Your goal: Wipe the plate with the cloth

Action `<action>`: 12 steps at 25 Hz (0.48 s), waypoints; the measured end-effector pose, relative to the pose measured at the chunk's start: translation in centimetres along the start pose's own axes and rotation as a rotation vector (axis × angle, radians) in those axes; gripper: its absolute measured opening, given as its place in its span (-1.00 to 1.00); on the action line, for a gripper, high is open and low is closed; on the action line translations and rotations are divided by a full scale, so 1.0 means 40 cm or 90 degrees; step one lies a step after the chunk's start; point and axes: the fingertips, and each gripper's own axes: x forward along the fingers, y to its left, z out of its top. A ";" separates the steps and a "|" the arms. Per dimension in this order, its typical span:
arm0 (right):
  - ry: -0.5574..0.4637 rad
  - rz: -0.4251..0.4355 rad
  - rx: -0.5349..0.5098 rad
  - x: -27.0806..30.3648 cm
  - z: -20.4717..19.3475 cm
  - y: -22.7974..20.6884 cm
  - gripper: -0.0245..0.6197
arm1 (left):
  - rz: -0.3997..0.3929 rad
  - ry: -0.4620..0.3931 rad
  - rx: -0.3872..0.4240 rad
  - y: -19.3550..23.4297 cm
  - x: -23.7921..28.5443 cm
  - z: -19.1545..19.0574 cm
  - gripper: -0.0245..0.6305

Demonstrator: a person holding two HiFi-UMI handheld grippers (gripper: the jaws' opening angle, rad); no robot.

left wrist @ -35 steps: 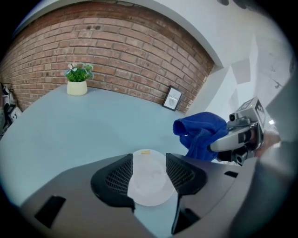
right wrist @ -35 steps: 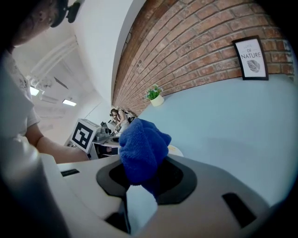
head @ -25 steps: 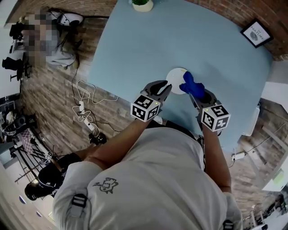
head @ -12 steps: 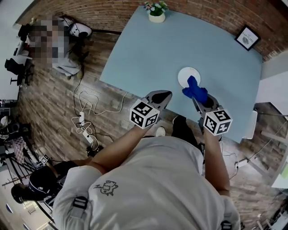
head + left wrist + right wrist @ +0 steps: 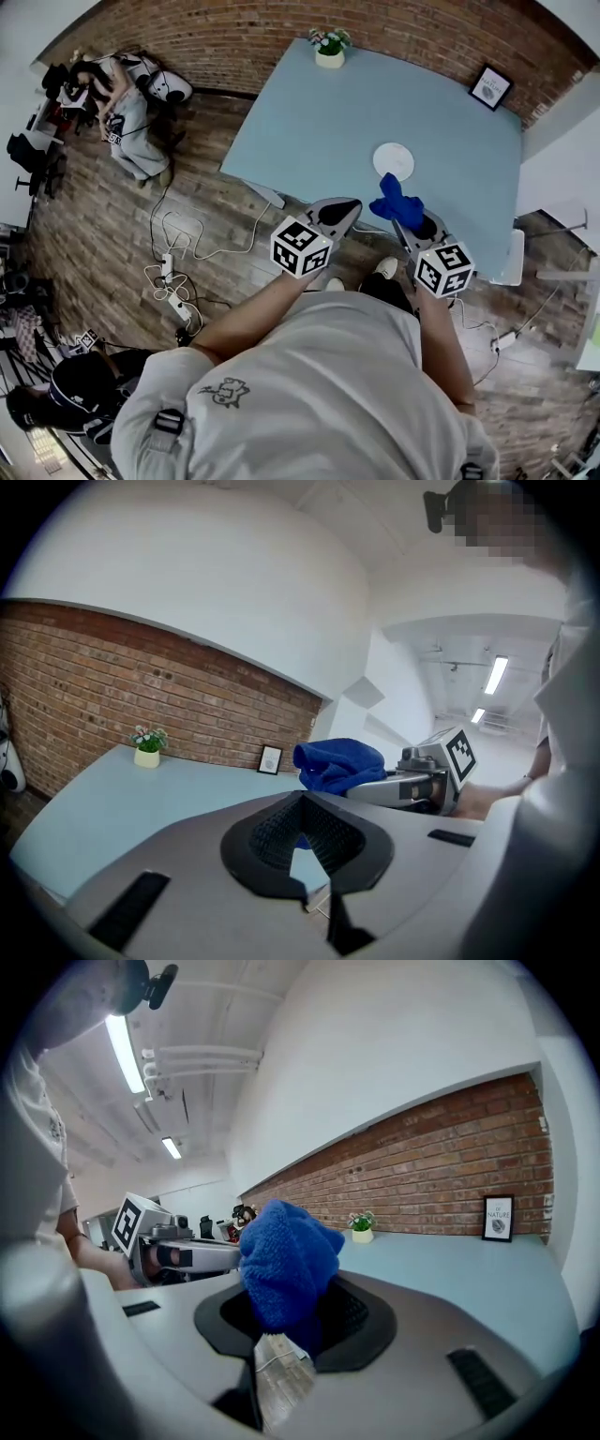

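The right tool [image 5: 407,217] is grasping the blue cloth [image 5: 395,200], which is bunching up out of its jaws. The left tool [image 5: 341,209] is clenching shut on nothing. Both are hovering side by side, close together, off the near edge of the desk [image 5: 309,122] and over the floor [image 5: 202,197], not over the plate.

The white plate [image 5: 394,159] is lying flat on the desk, close to that near edge and just beyond the cloth in the head view. Cloth and plate are not touching, so no wiping is happening at this moment. The plate is showing too small to tell whether it is clean or dirty, so I am judging the wipe as either not yet started or already over. If it is not yet done, the cloth is needing to go forward and down onto the plate.

Room for that is looking generous. The desk around the plate is lying bare; the flowerpot [image 5: 329,49] is standing at the far edge and the framed picture [image 5: 491,86] at the far right corner, both well apart from the plate. The main thing to watch is the near edge, since a sweep toward the person is risking sliding the plate off it.
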 end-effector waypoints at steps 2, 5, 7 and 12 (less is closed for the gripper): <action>-0.010 0.001 -0.011 -0.034 0.005 0.033 -0.56 | -0.004 -0.010 0.002 -0.033 -0.022 0.006 -0.91; -0.017 0.018 -0.033 -0.086 0.008 0.070 -0.56 | -0.013 -0.021 0.003 -0.085 -0.041 0.012 -0.90; -0.023 0.030 -0.044 -0.125 0.009 0.088 -0.56 | -0.015 -0.023 0.010 -0.121 -0.051 0.016 -0.90; -0.025 0.053 -0.067 -0.238 -0.012 0.118 -0.56 | 0.027 -0.039 0.042 -0.217 -0.087 0.021 -0.90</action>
